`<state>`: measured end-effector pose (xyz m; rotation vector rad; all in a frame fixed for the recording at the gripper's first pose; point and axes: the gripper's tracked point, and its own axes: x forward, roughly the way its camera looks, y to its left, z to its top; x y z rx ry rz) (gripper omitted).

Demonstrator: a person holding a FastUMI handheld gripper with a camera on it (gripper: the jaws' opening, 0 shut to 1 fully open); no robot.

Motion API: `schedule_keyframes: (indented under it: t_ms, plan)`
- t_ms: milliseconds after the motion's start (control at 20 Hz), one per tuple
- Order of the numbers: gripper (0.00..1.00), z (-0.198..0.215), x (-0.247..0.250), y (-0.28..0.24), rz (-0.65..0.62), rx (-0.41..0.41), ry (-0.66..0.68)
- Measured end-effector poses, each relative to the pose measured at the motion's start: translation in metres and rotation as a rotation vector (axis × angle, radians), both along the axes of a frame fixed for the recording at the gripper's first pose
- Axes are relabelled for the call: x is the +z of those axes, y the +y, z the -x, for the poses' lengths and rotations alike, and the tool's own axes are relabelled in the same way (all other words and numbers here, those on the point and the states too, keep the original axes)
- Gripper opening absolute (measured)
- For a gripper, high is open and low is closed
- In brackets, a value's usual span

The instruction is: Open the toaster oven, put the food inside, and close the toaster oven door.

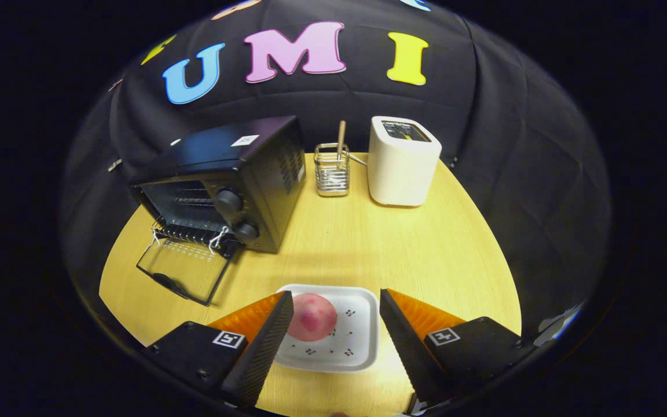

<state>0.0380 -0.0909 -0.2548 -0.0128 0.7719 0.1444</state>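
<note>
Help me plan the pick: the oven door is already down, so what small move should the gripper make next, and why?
Probably shift the gripper slightly left and down to centre the pink food, then close. The fingers stand open over the white tray, with the food against the left finger and a wide gap to the right one. The toaster oven already stands open.

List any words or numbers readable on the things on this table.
Toaster oven: white sticker on top, too small to read.
White toaster: markings on top, blurred.
Gripper, jaws open with the pink food between them: square patterned tags, no words.
</note>
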Motion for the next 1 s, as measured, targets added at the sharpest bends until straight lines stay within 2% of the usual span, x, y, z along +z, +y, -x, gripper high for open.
schedule_keyframes:
  t_ms: [150, 400, 700, 1000]
  plan:
    - [0.98, -0.004, -0.013, -0.016, -0.034, 0.004, 0.047]
    - [0.99, 0.000, -0.039, -0.030, -0.063, 0.058, 0.129]
    - [1.00, 0.009, -0.071, -0.039, -0.009, 0.100, 0.217]
    - [1.00, 0.022, -0.093, -0.053, 0.001, 0.093, 0.290]
